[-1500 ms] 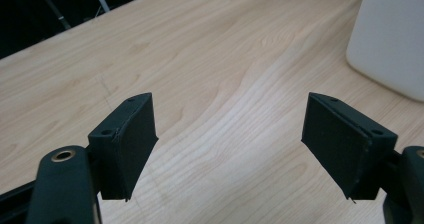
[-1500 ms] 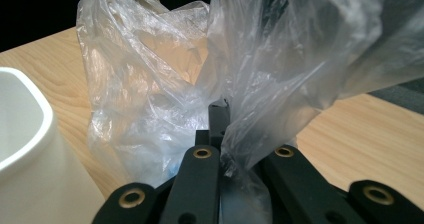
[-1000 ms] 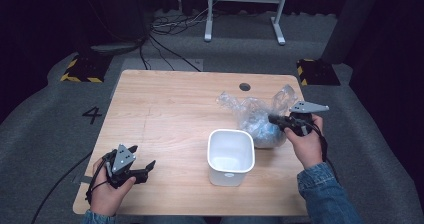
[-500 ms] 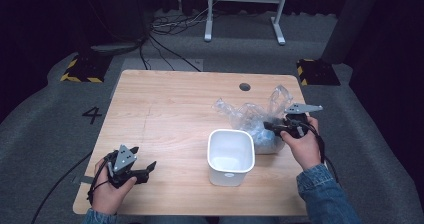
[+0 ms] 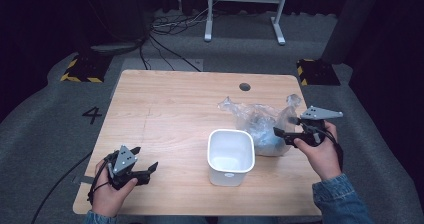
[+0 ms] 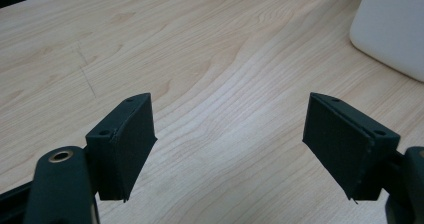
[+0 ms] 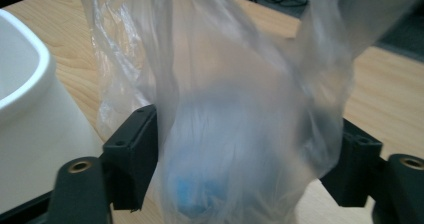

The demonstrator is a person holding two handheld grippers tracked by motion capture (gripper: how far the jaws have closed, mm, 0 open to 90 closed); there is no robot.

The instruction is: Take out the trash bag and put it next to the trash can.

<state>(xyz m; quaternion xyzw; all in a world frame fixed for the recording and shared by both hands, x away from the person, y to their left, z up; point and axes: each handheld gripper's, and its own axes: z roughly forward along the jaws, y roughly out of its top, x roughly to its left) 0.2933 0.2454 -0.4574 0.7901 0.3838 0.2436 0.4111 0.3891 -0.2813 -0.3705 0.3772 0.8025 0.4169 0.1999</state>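
Observation:
A crumpled clear plastic bag [image 5: 257, 121] with something blue inside lies on the wooden table [image 5: 165, 104], against the right side of a white square bin [image 5: 230, 156]. My right gripper [image 5: 281, 134] is at the bag's right side. In the right gripper view its jaws have just been opening, and the bag's film [image 7: 240, 109] hangs loosely between them with the pads [image 7: 135, 154] standing apart. My left gripper [image 5: 145, 159] rests open near the front left corner. Its jaws [image 6: 230, 149] are wide over bare wood.
The white bin [image 7: 30, 109] stands close left of the bag, and its corner [image 6: 390, 29] shows far right ahead of the left gripper. A round hole [image 5: 244, 86] sits in the table's far side. A metal stand [image 5: 245, 4] and cables lie on the floor beyond.
The right gripper's jaws have parted from the bag, and the hand has shifted slightly toward the near edge. The bag has moved closer to the bin. The left hand has stayed put.

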